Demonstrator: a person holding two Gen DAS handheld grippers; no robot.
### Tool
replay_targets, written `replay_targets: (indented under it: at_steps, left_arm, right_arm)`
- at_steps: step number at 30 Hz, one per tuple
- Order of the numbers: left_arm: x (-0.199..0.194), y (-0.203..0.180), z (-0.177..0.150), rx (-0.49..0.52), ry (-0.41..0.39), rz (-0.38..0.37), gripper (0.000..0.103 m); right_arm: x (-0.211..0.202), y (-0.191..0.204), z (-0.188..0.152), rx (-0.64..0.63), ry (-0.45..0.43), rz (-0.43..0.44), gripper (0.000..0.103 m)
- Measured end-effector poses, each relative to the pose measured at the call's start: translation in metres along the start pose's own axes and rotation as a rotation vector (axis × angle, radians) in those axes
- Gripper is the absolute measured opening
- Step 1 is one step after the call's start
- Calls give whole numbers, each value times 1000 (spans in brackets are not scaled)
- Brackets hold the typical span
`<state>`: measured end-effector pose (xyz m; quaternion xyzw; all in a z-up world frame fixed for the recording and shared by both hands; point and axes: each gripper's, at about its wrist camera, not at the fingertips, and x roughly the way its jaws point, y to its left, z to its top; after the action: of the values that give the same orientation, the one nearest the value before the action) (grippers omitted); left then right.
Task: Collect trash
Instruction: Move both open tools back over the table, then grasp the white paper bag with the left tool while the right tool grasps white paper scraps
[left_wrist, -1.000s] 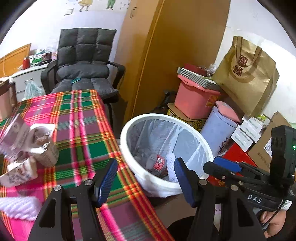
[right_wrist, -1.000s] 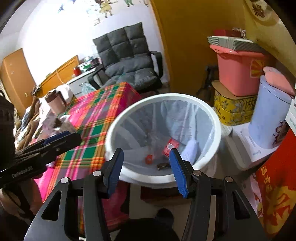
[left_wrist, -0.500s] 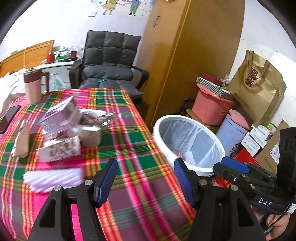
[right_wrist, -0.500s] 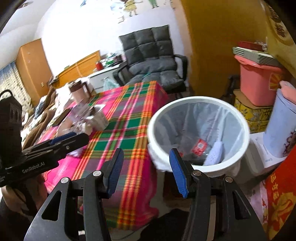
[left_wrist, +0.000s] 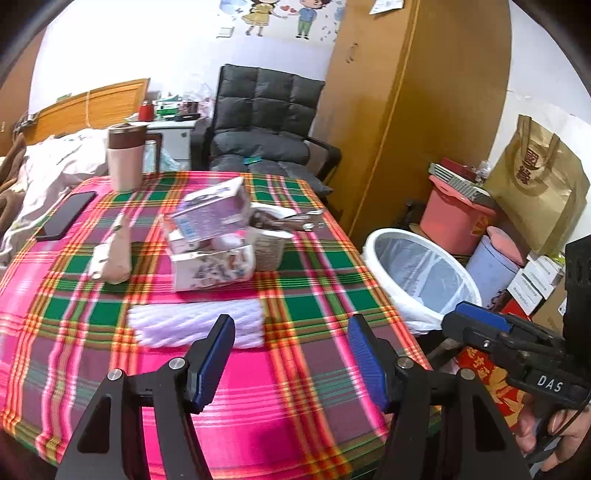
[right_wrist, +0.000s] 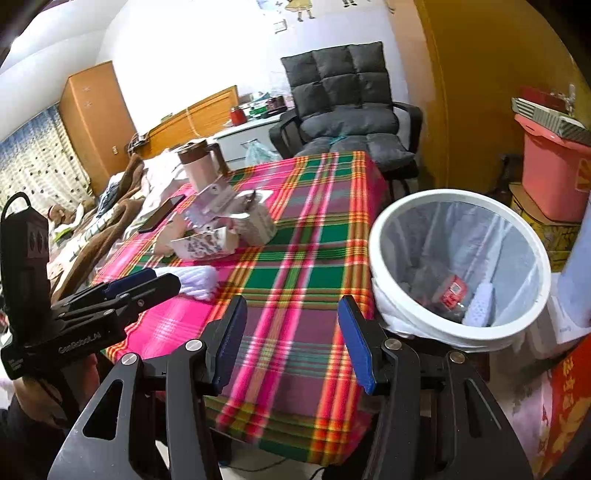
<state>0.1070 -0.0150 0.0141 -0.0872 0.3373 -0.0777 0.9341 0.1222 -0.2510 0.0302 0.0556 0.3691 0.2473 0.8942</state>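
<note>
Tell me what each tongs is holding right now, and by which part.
Nothing is held. The left tongs and the right tongs are both open and empty above the table.

Boxes and cup on the table, foam sheet before them, bin right of the table.

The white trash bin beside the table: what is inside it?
The white trash bin holds a clear liner, a red wrapper and a white perforated piece. Its near wall hides the rest.
</note>
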Motion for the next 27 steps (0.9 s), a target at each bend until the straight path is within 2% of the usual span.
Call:
replay_targets:
  at_steps: [16, 27]
  left_arm:
    - [-12, 52, -4, -84, -12, 99, 63]
    - [-3, 103, 16, -145, -45, 192, 63]
  right_arm:
    - [21, 26, 9, -47, 22, 52, 51]
    - [45, 30, 32, -59, 18, 73, 47]
